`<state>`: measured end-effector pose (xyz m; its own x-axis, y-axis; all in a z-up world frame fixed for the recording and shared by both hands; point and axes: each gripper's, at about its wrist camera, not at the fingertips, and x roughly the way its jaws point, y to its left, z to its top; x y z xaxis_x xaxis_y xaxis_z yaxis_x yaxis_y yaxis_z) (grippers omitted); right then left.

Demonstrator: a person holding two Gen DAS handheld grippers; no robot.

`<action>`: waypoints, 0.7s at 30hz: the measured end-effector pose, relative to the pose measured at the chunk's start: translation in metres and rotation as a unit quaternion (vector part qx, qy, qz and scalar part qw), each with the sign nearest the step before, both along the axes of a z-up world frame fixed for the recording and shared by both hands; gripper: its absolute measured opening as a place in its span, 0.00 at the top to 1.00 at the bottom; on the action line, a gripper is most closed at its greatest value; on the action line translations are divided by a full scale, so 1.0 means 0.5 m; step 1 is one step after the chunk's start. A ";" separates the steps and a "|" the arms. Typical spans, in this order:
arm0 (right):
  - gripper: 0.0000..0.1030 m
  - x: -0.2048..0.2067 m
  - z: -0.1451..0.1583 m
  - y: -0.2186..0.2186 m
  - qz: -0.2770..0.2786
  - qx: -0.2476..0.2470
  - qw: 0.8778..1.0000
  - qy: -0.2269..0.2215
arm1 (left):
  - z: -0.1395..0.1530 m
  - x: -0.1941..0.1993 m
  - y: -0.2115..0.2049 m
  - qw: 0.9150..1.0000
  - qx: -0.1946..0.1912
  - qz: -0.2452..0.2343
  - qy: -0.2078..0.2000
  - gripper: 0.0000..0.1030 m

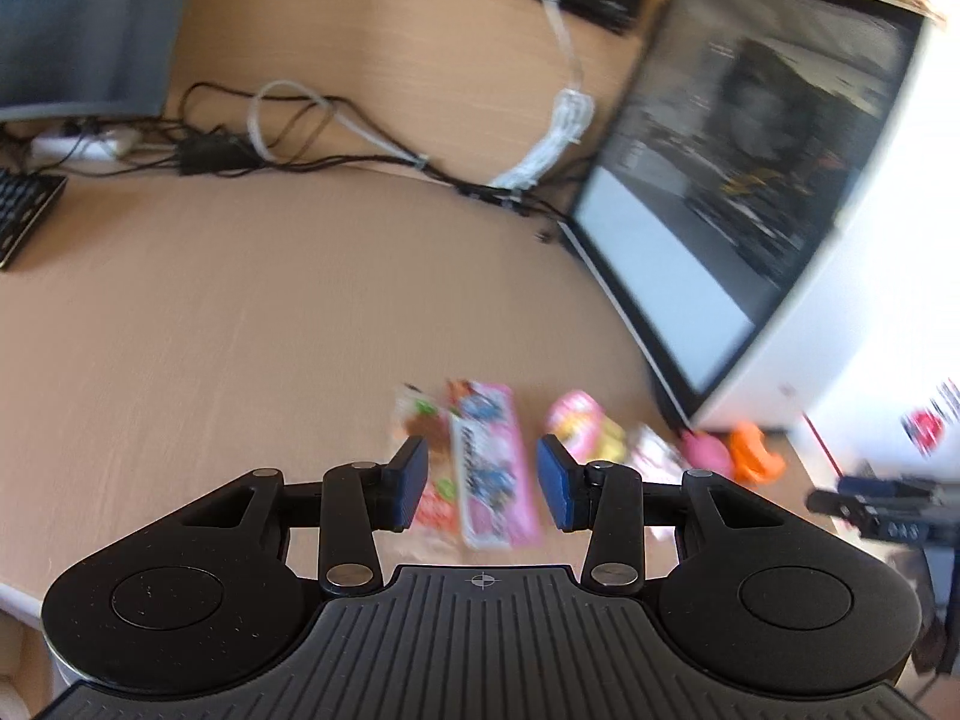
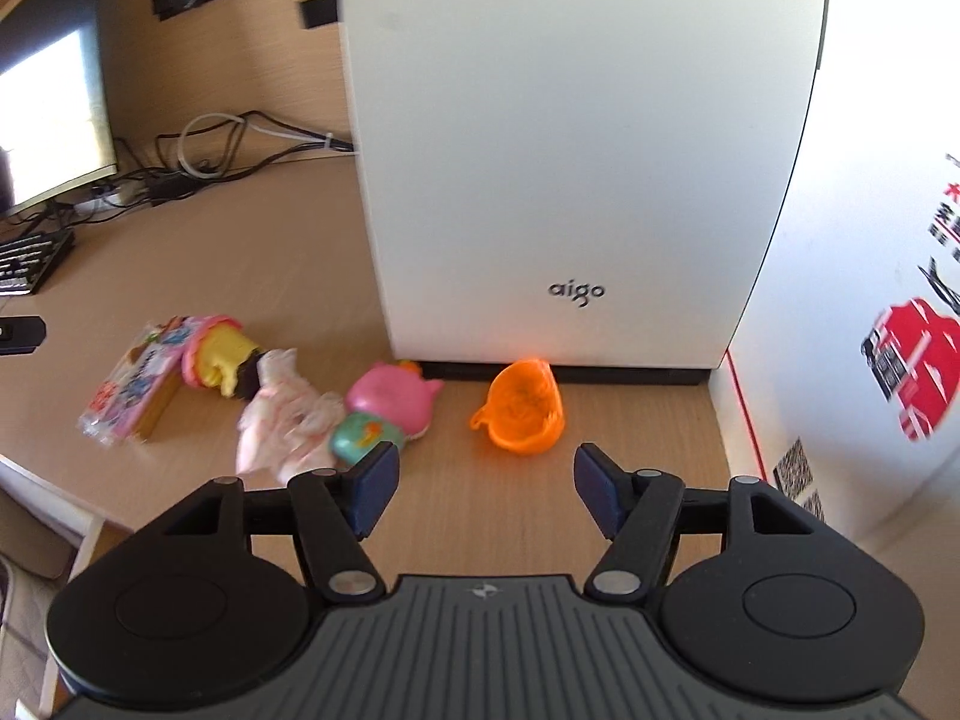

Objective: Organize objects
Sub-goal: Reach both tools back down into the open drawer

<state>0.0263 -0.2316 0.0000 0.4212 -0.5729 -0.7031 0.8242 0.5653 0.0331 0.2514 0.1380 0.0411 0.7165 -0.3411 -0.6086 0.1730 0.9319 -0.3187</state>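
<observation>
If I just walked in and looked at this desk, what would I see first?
Probably the big white computer case standing on the wooden desk. Right after that, the bright toys in front of it: an orange cup near the case's base, a pink pig toy to its left, and a pink snack packet farther left. Both grippers, left and right, hang open above them, holding nothing.

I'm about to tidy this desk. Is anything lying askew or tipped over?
Yes. The orange cup lies tipped on its side near the white PC case. Left of it, the pink toy, crumpled pink cloth and pink snack packet sprawl in a loose row.
</observation>
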 end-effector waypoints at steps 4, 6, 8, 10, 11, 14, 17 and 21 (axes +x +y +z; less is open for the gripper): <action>0.33 -0.013 -0.002 0.037 0.023 0.015 1.000 0.005 | -0.005 -0.041 -0.037 0.998 0.009 -0.062 0.013 0.58; 0.33 -0.016 -0.014 0.055 0.034 0.029 0.999 0.012 | -0.015 -0.057 -0.058 0.995 0.017 -0.091 0.027 0.58; 0.33 -0.018 -0.028 0.069 0.047 0.046 0.998 0.018 | -0.029 -0.066 -0.074 0.993 0.026 -0.107 0.044 0.58; 0.33 -0.011 -0.047 0.084 0.064 0.066 0.996 0.024 | -0.045 -0.068 -0.084 0.991 0.030 -0.106 0.072 0.58; 0.33 -0.004 -0.056 0.092 0.074 0.078 0.994 0.027 | -0.055 -0.068 -0.087 0.990 0.029 -0.104 0.089 0.58; 0.31 0.026 -0.093 0.122 0.122 0.120 0.984 0.040 | -0.079 -0.078 -0.097 0.987 0.026 -0.101 0.120 0.58; 0.31 0.074 -0.128 0.159 0.183 0.136 0.972 0.065 | -0.079 -0.095 -0.083 0.989 0.018 -0.081 0.123 0.58; 0.31 0.171 -0.174 0.194 0.261 0.157 0.949 0.086 | -0.070 -0.112 -0.047 0.991 0.018 -0.048 0.122 0.58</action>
